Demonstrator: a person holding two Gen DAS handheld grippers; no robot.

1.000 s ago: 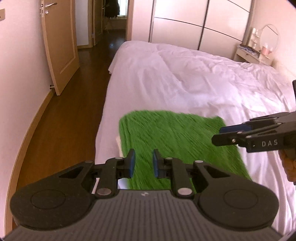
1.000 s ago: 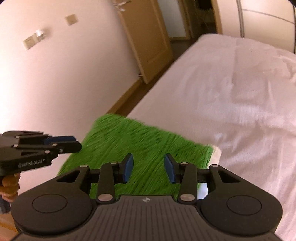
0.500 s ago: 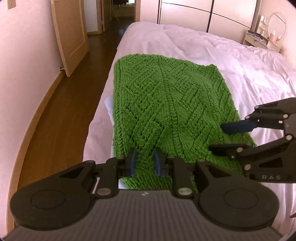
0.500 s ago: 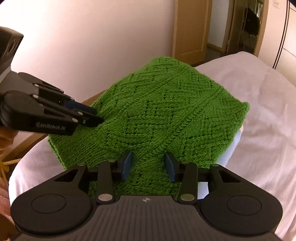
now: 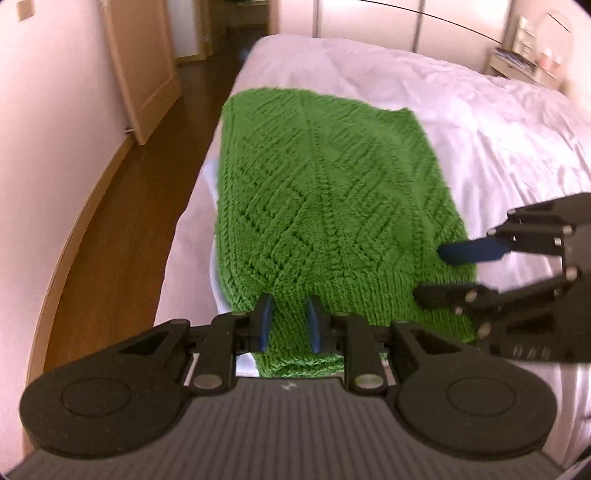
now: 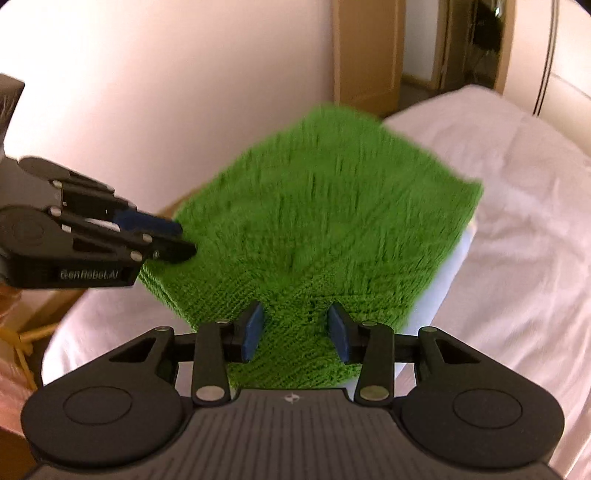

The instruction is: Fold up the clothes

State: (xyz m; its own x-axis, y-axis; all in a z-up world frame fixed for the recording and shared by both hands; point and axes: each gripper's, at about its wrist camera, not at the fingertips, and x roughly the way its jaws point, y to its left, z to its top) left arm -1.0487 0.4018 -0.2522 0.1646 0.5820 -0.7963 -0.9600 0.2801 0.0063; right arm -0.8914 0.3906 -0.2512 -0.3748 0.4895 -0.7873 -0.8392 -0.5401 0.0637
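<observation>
A green knitted garment lies flat near the left edge of a white bed, on top of a white cloth. My left gripper is open, its blue pads low over the near hem with knit showing between them. In the right wrist view the same knit fills the middle, and my right gripper is open wide over its near edge. The right gripper also reaches in from the right at the knit's near right corner. The left gripper sits at its left corner.
A wooden floor runs along the left side of the bed, with a door and a pink wall beyond. White wardrobe fronts stand behind the bed. A small dressing table with a mirror is at the far right.
Both grippers have come down and in toward the near hem of the green knit. Their fingers now straddle its edge. Neither gripper's opening has changed.
</observation>
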